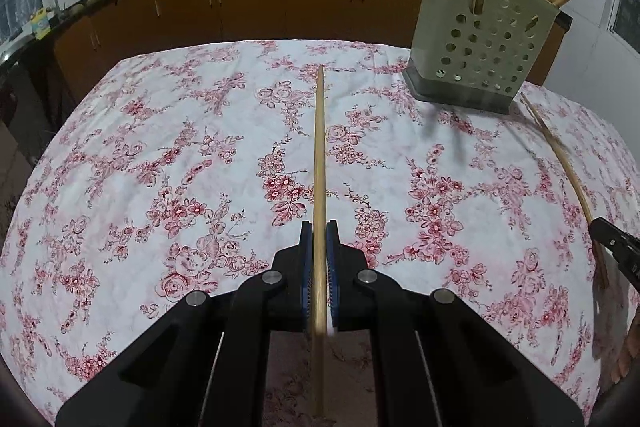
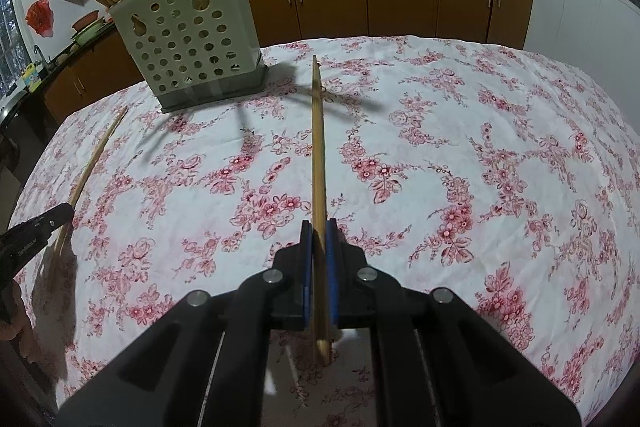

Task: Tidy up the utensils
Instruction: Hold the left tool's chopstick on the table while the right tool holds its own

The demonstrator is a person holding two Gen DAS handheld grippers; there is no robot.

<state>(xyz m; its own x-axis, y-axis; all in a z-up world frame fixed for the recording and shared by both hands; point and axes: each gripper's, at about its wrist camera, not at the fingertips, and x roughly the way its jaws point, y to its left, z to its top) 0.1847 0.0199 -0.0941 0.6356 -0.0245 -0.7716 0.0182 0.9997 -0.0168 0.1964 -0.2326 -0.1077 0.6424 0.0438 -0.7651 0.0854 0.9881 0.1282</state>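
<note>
Each gripper pinches one wooden chopstick between its blue pads, with the stick running forward along the fingers above the floral tablecloth (image 1: 160, 147). The left gripper (image 1: 319, 231) has its jaws closed on the left chopstick (image 1: 319, 155); the right gripper (image 2: 319, 229) has its jaws closed on the right chopstick (image 2: 318, 147). The perforated utensil holder (image 2: 192, 43) stands on the table between and ahead of the two grippers, near both tips but not touching either, and it already carries several chopsticks leaning at different angles. The principal risk is a slipping or pivoting stick: each one is thin, smooth and gripped toward its rear, so the long forward length can swing between the pads when tilted upright. A second risk is collision at the holder: an incoming tip can strike the rim, catch in a side hole, or push against the leaning sticks and knock them out. The holder appears light, so a sideways push may slide or tip it. If both grippers approach together, their sticks may cross or the grippers may foul each other.
</note>
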